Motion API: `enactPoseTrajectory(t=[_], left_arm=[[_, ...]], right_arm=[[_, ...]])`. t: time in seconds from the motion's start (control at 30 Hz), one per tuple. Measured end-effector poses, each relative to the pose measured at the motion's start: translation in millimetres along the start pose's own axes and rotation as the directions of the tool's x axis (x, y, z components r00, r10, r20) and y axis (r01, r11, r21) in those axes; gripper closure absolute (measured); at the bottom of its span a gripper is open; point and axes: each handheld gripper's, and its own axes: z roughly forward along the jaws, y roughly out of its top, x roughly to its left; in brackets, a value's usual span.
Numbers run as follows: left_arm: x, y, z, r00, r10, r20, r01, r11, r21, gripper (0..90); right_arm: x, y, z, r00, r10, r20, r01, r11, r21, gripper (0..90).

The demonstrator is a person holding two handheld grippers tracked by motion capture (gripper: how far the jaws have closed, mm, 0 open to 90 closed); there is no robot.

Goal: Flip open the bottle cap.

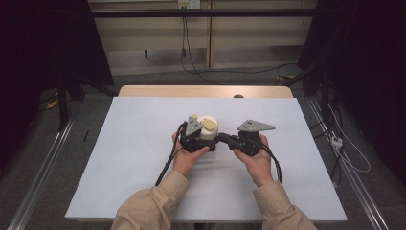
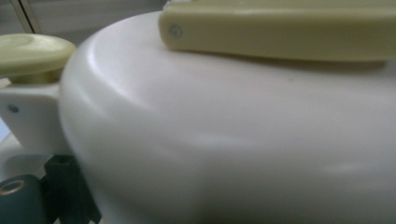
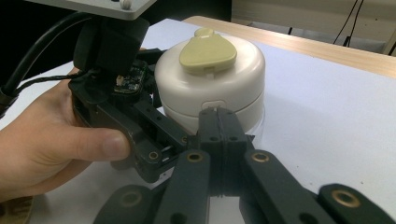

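I see a round white pot (image 1: pixel 208 128) with a yellow lid flap (image 3: pixel 207 54) in the middle of the white table (image 1: pixel 124 158). My left gripper (image 1: pixel 195 137) sits tight against the pot's side; I cannot tell if its jaws are clenched on it. My right gripper (image 3: pixel 218 122) has its jaws pressed together, tips touching a small tab on the pot's front. Nothing else sits on the table. Behind it are a wooden edge (image 1: pixel 206 91), grey floor (image 1: pixel 158 77) and black cables (image 1: pixel 225 72).
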Motion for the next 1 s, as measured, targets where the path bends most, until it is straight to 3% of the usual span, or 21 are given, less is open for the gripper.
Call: enactPoseTrajectory(t=[1.0], left_arm=[[-0.8,0.1,-0.2,1.0000,-0.003,-0.007,0.003,1.0000,0.001,5.3]], right_arm=[[4.3,10.3,6.8,0.9987,-0.044,0.025,0.044,0.999,0.010,90.0]])
